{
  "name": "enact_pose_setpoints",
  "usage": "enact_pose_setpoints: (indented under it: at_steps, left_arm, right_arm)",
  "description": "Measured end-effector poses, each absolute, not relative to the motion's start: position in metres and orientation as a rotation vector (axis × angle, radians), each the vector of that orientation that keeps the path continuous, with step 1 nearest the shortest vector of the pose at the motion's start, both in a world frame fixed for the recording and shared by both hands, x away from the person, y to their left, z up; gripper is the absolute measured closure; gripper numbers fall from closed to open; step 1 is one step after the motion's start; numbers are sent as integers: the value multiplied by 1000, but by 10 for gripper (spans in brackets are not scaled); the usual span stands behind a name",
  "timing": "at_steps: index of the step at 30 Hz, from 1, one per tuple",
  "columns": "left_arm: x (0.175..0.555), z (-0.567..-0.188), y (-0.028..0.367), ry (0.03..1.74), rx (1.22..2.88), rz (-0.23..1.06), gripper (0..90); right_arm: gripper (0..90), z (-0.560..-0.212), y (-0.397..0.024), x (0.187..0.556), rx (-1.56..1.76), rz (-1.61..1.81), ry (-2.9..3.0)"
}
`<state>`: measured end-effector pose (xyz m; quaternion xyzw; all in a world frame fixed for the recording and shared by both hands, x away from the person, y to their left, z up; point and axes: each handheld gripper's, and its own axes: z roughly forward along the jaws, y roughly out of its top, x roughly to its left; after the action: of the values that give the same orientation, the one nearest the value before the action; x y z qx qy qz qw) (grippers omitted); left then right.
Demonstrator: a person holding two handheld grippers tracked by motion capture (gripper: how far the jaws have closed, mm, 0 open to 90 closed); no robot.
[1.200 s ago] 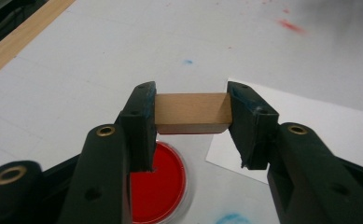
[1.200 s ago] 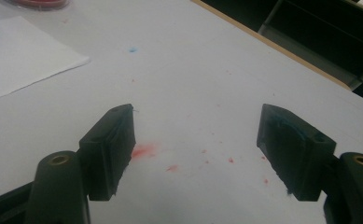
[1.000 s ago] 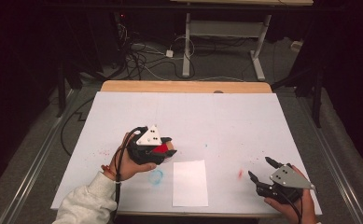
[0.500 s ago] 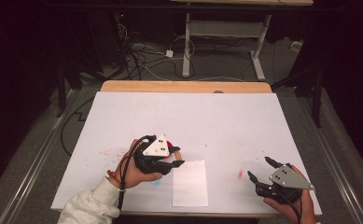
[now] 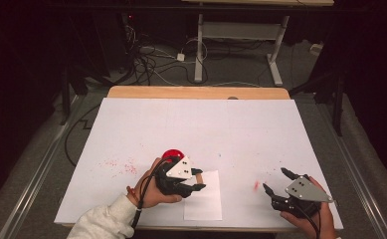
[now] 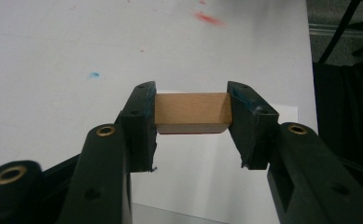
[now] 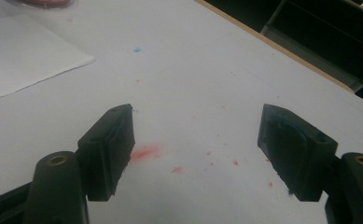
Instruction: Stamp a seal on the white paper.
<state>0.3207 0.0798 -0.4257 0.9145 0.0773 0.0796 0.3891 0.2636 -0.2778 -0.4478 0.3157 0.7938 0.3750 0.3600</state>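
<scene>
My left gripper (image 6: 191, 122) is shut on a small wooden block (image 6: 191, 111) that has a thin red underside. It hangs just over the left edge of a white paper sheet (image 6: 202, 177). From above, that left gripper (image 5: 199, 179) juts right from a hand in a white sleeve, over the sheet (image 5: 204, 201). A round red object (image 5: 171, 154) lies right behind the hand. At the table's front right corner my right gripper (image 5: 276, 181) rests open. Between its jaws (image 7: 195, 144) there is only the stained white tabletop.
The white table cover (image 5: 201, 129) carries red smudges (image 5: 120, 165) at the left and a red spot (image 5: 256, 185) near the right gripper. A wooden edge (image 5: 196, 92) runs along the far side. Cables and desk legs lie on the dark floor beyond.
The left hand has carried the block to the right and lower, from beside the red round object to over the sheet's left edge. The right gripper has stayed put.
</scene>
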Motion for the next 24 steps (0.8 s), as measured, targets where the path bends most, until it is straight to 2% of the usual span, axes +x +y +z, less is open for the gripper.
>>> enact_pose_setpoints:
  at_steps: [24]
  left_arm:
    - [329, -462, 57, 140, 2551, 100, 535]
  right_arm:
    - [277, -450, -277, 265, 819, 966, 2070]
